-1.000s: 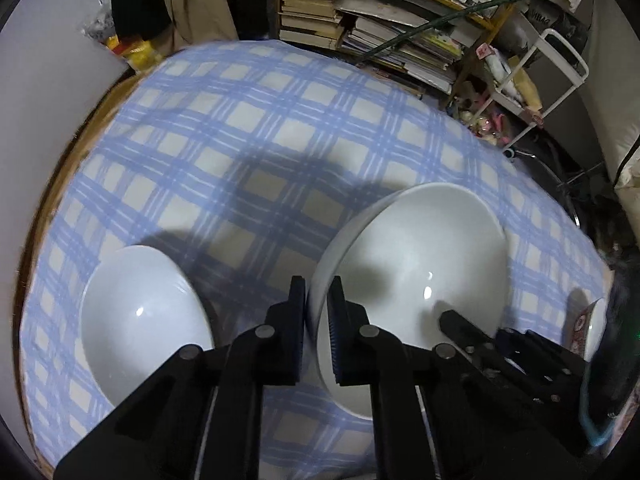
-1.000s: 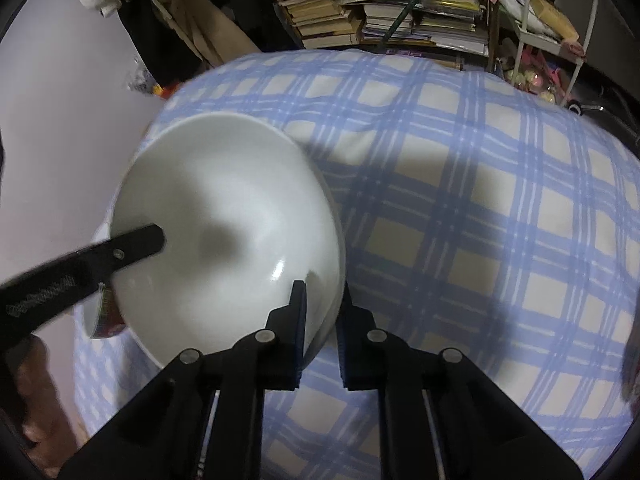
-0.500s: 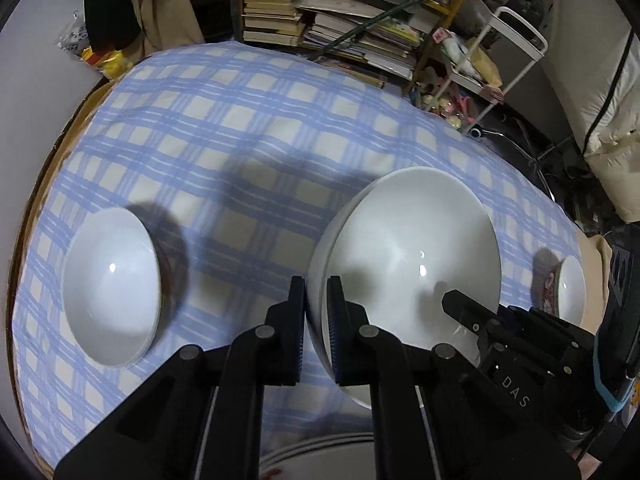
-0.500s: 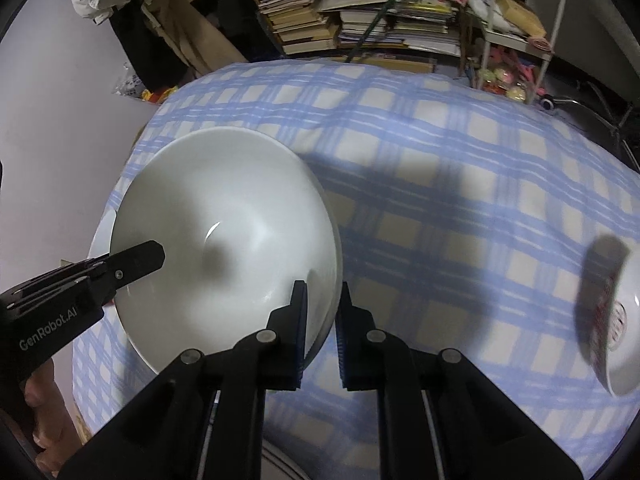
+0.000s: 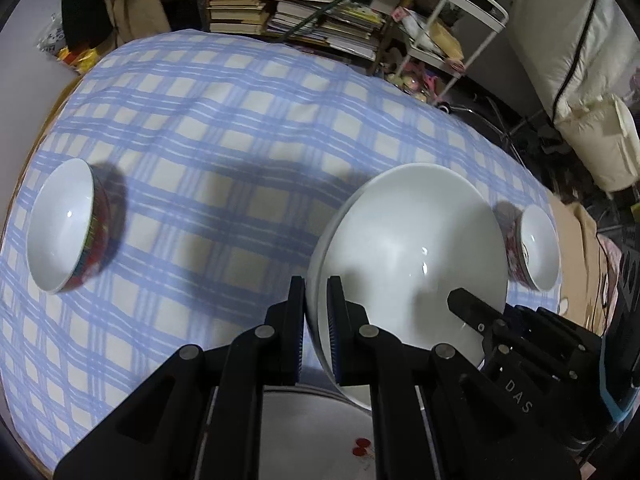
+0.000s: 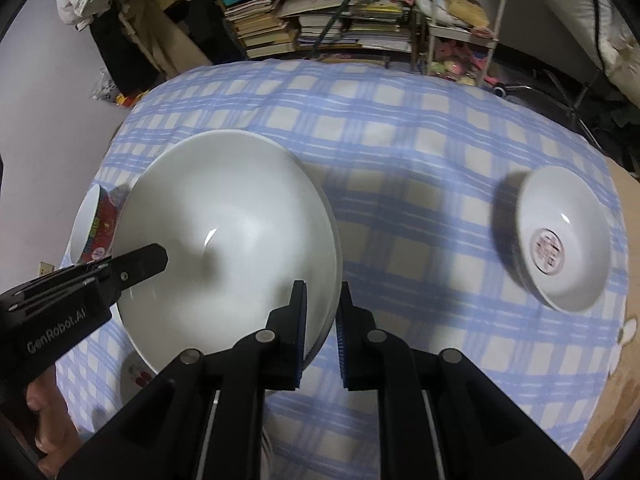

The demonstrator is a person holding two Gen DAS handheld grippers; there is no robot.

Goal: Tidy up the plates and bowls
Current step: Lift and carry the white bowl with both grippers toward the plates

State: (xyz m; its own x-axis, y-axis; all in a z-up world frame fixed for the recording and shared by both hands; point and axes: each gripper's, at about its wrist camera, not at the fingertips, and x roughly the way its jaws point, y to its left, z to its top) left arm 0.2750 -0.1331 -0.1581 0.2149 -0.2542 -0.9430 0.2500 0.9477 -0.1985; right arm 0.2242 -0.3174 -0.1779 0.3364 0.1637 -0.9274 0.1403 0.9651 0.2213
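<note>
Plate: a plate (image 5: 312, 424) with a small red mark lay nearest, directly below the claws, partly under the big bowl; it looked like the likely landing spot
Left claw: the left claw (image 5: 317, 328) pinched the left rim of the big white bowl (image 5: 408, 256); pads pressed on both faces of the rim
Right claw: the right claw (image 6: 322, 334) pinched the opposite, right rim; the bowl hung between the two, mouth up, clear of the counter (image 5: 224, 128)
Key relation: the bowl spanned claw to claw, sideways; both hands equally near; the plate sat toward the camera, so the coming move seemed back and down
Small bowls: a red-patterned bowl (image 5: 66, 226) stood far left; another (image 6: 560, 240) far right; both well apart from the big bowl
Background: a bookshelf (image 5: 304, 12) beyond the counter
</note>
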